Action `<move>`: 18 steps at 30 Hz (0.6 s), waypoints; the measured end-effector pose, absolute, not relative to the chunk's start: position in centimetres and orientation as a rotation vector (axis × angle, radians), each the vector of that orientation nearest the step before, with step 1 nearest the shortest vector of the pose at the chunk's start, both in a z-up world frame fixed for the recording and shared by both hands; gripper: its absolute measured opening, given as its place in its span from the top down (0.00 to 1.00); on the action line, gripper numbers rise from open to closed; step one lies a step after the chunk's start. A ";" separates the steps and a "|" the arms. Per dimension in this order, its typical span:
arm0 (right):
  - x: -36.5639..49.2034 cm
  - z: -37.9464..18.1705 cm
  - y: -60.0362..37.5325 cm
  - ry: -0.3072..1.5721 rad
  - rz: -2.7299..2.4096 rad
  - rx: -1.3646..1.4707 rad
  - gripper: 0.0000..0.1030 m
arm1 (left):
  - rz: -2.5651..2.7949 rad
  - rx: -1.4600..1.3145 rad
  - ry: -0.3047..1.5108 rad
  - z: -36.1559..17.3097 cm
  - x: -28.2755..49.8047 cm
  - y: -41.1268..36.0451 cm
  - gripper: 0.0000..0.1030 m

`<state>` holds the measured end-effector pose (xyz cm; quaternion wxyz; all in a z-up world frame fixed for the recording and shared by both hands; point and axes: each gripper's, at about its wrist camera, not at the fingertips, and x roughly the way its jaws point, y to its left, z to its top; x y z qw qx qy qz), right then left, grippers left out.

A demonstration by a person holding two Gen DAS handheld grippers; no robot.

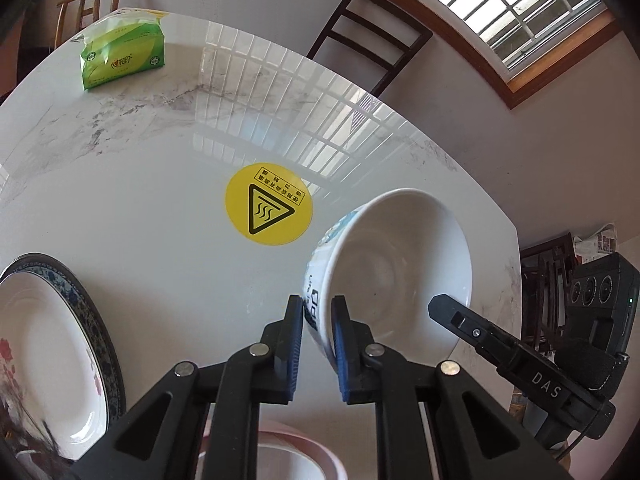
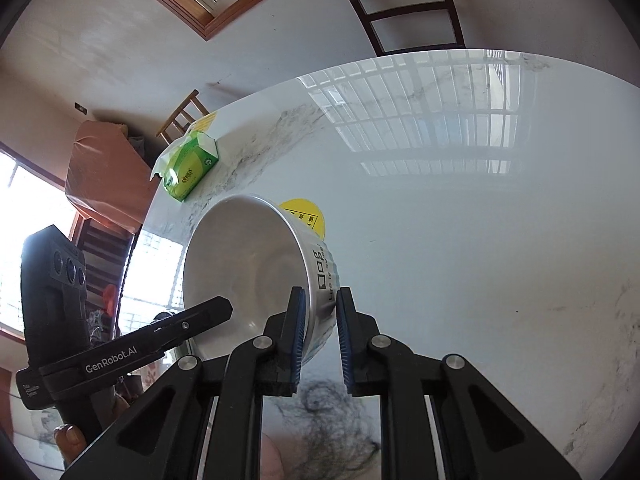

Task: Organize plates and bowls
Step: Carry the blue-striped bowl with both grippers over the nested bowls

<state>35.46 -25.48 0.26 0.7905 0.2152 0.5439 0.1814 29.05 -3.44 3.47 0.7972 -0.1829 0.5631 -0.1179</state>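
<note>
A white bowl (image 1: 392, 264) with blue print on its outside is held tilted above the marble table, gripped by both grippers on opposite sides of its rim. My left gripper (image 1: 318, 316) is shut on the rim nearest it. My right gripper (image 2: 321, 312) is shut on the other side of the same bowl (image 2: 248, 264). The right gripper's finger (image 1: 460, 318) shows beside the bowl in the left wrist view. A plate (image 1: 52, 352) with a blue patterned rim lies at the left. A pink-rimmed dish (image 1: 296, 460) sits below the left gripper, mostly hidden.
A green tissue pack (image 1: 124, 54) lies at the table's far side, also seen in the right wrist view (image 2: 190, 170). A round yellow warning sticker (image 1: 268, 204) marks the table's middle. Chairs (image 1: 368, 40) stand beyond the table, under a window.
</note>
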 end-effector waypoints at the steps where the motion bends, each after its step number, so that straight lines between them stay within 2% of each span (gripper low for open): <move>1: 34.8 0.6 -25.3 1.169 0.400 0.466 0.85 | -0.254 -0.389 1.204 3.9 28.3 -3.1 0.86; 9: 29.8 2.7 -23.2 1.158 0.450 0.439 0.85 | -0.245 -0.380 1.205 5.5 23.2 -1.3 0.86; 18: 25.3 3.0 -21.3 1.173 0.483 0.422 0.85 | -0.238 -0.379 1.236 5.1 17.9 0.7 0.86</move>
